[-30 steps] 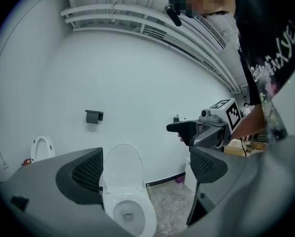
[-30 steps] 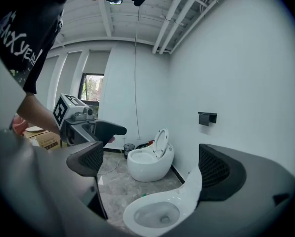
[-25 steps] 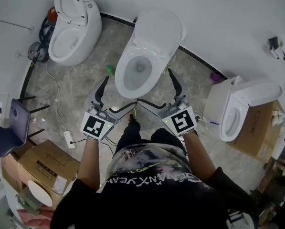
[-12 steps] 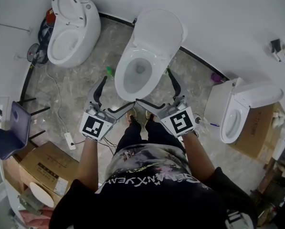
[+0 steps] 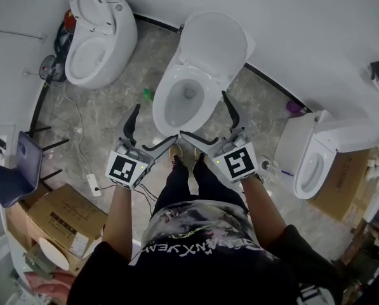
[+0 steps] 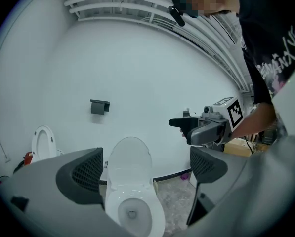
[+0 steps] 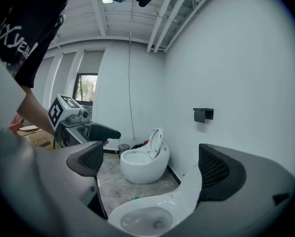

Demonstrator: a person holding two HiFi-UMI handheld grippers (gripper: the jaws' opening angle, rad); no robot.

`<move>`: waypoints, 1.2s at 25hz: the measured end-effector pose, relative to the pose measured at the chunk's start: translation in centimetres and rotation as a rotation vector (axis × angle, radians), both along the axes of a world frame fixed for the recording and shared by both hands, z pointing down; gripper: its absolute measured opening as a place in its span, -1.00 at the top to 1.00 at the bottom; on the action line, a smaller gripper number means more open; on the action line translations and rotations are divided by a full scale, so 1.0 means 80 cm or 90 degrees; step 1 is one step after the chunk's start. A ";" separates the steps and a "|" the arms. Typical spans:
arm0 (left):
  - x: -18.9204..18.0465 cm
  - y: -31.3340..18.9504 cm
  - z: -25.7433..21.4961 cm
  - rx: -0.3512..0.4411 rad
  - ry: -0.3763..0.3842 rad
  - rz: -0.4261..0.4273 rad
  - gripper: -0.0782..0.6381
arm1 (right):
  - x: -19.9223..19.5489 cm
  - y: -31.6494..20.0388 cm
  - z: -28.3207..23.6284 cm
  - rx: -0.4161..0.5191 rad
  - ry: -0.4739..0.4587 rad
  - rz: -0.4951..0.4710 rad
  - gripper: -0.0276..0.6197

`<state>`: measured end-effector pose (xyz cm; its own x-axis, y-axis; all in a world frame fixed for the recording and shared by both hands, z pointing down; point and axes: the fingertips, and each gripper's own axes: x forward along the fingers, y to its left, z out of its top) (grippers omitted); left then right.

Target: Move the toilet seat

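1. Left gripper (image 5: 155,122) and right gripper (image 5: 203,113) both gape wide and hold nothing. The toilet seat (image 5: 166,91) lies just ahead, between them.
2. An egg-shaped toilet (image 5: 100,37) stands to the left and another toilet (image 5: 316,161) to the right.
3. The seat's long axis runs from the person towards the wall, with the lid (image 5: 216,43) raised.

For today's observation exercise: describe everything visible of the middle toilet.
The middle toilet is white and glossy, ceramic by its look. Its oval lid stands raised, leaning back towards the wall. The bowl lies open, with a drain hole at its bottom. It stands on the grey floor. The left gripper and right gripper hang open near its front rim.
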<state>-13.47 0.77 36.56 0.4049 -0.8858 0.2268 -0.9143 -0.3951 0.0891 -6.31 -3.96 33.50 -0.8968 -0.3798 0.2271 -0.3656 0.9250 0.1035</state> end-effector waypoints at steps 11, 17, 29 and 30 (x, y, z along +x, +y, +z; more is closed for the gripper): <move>-0.013 -0.045 0.100 -0.039 0.014 -0.028 -0.70 | 0.001 -0.054 0.116 -0.042 0.012 0.023 -0.89; -0.020 -0.052 0.196 -0.070 0.022 -0.036 -0.70 | 0.000 -0.066 0.227 -0.078 0.033 0.036 -0.89; -0.044 -0.034 0.380 -0.159 0.075 -0.081 -0.70 | 0.011 -0.059 0.423 -0.182 0.108 0.084 -0.89; -0.044 -0.033 0.392 -0.164 0.077 -0.081 -0.70 | 0.012 -0.057 0.435 -0.187 0.111 0.086 -0.89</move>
